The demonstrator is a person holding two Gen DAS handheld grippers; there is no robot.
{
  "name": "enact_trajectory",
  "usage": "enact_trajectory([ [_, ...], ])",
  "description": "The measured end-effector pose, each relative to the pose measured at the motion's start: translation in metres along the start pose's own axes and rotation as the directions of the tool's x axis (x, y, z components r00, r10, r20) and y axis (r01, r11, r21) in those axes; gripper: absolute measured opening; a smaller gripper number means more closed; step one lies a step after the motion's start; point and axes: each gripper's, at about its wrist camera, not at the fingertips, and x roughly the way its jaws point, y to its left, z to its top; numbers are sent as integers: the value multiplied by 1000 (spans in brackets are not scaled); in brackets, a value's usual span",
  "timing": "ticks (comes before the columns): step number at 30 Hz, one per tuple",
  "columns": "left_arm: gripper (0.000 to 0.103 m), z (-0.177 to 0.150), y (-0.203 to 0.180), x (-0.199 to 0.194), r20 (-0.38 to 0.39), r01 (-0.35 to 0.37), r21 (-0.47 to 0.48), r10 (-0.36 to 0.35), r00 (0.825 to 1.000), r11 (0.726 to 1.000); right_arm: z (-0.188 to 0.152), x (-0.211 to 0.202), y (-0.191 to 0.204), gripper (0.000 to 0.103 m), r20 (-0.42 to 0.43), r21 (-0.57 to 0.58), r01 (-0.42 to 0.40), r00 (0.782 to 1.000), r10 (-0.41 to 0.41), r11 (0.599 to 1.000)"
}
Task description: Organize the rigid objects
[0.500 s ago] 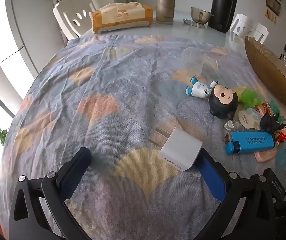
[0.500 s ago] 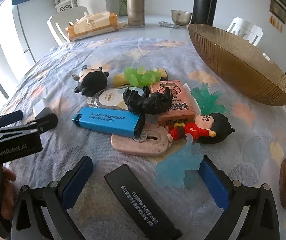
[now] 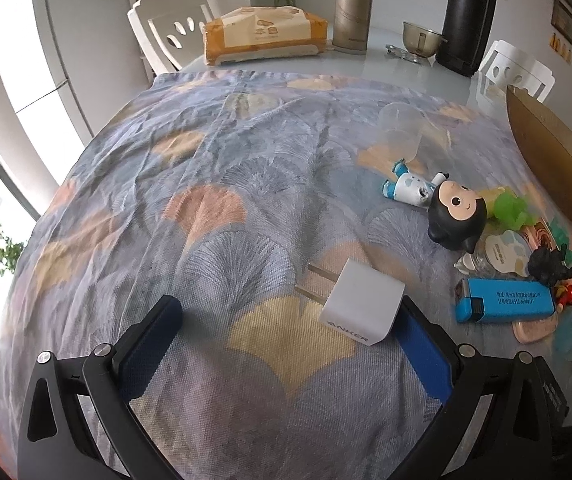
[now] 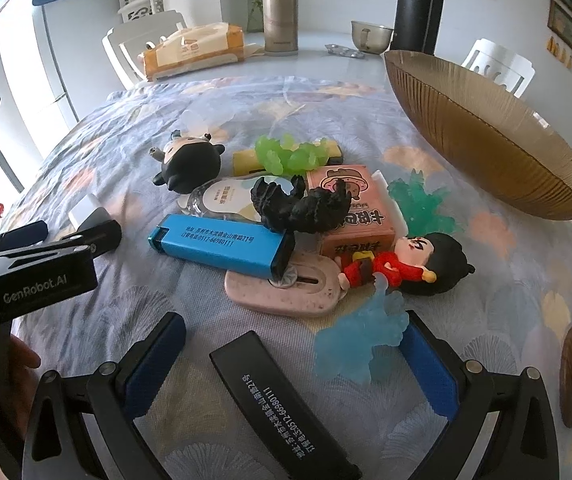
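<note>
The white charger [image 3: 362,306] lies on the patterned cloth [image 3: 213,184] of the tabletop, prongs pointing to ten o'clock, its body just beside the inner face of the left gripper's [image 3: 286,344] right-hand finger; whether they touch cannot be told. That gripper is spread wide and grips nothing. From the charger, at three o'clock lies the blue lighter [image 3: 506,304], and at two o'clock the black-headed figurine [image 3: 454,216]. In the right wrist view, the black lighter [image 4: 281,408] lies between the wide-spread fingers of the right gripper [image 4: 290,364], which also grips nothing; a pale blue translucent piece [image 4: 358,340] sits just beside its right-hand finger. Past these, at twelve o'clock, is the pile: pink flat piece [image 4: 286,292], red-dressed figurine [image 4: 410,268], orange box [image 4: 354,208]. The brown ribbed bowl [image 4: 486,136] stands at two o'clock.
</note>
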Motion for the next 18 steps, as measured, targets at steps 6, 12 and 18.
enact_trajectory([
  [6, 103, 2, 0, 2, -33, 7, -6, -7, 999, 1000, -1, 0, 0, 103, 1, 1, 1, 1000, -1, 1000],
  [12, 103, 2, 1, 2, 0, 18, -8, -18, 1000, 1000, -1, 0, 0, 103, 1, 1, 0, 1000, 0, 1000],
  [18, 103, 2, 1, 1, 8, -3, 7, 3, 1000, 1000, -1, 0, 0, 103, 2, 0, -1, 1000, 1, 1000],
])
